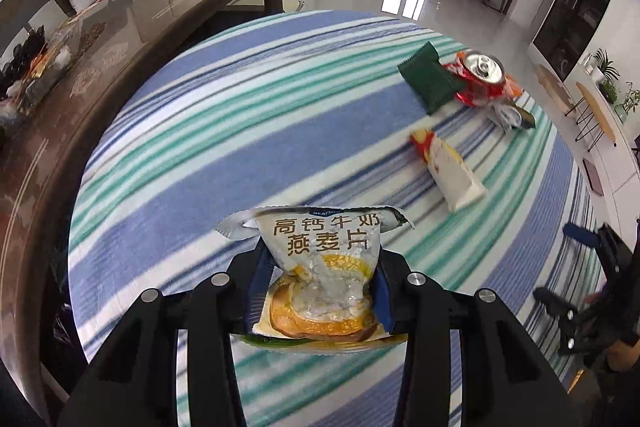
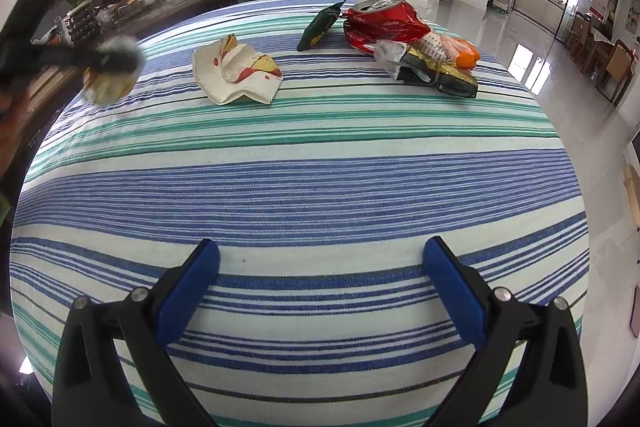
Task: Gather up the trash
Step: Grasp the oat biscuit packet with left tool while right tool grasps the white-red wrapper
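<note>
Two grippers show here, one in each hand. In the left wrist view, the left gripper [image 1: 320, 279] is clenched on a white and yellow oatmeal packet with printed writing [image 1: 320, 267]. The packet stands up between the blue pads [image 1: 382, 291], its long side pointing away from the camera and its crinkled top edge farthest off, above the blue, green and white striped tablecloth [image 1: 200, 155]. In the right wrist view that packet is only a blur at the left edge. There the right gripper [image 2: 320, 259] is released, with nothing between its jaws, low over the cloth. Farther off lies a crumpled white wrapper with red and yellow print [image 2: 236, 75], its long side running left to right. Beyond it sit a dark green pouch [image 2: 320, 25], tilted up toward the far edge, and a crushed red drink can [image 2: 380, 17] in a heap of other wrappers.
</note>
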`<state>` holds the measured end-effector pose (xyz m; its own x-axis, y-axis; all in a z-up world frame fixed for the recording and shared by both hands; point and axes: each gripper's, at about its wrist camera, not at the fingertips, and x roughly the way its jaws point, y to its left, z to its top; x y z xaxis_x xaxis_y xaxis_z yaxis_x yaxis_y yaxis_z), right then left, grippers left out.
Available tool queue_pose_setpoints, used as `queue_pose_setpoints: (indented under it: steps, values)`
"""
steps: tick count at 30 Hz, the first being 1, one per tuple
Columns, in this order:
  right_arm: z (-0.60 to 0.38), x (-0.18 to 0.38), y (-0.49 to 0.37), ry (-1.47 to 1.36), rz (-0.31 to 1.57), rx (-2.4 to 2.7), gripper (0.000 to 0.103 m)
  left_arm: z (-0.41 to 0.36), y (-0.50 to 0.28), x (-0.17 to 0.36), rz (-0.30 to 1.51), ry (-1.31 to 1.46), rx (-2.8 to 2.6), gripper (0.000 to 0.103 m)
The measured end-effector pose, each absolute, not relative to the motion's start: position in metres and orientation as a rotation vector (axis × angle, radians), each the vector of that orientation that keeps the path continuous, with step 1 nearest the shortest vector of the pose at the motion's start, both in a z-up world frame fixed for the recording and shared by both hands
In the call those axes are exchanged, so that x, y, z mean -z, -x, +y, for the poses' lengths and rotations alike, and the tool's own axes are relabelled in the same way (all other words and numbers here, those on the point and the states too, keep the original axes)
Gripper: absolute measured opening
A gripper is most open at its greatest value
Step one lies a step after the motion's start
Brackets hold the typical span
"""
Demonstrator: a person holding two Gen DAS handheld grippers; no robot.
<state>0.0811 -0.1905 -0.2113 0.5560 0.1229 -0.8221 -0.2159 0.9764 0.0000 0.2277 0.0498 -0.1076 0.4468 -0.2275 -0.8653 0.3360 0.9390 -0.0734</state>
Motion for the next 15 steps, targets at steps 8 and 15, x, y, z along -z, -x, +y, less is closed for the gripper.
queue_pose_setpoints:
  steps: [8,15]
  values:
    - [-0.136,0.187,-0.111,0.091,0.9,-0.324,0.097,0.057,-0.183,0.129,0.958,-0.095,0.291,0.089]
    - [-0.086,0.19,-0.162,0.129,0.907,-0.333,0.065,0.064,-0.178,0.149,0.963,-0.117,0.267,0.092]
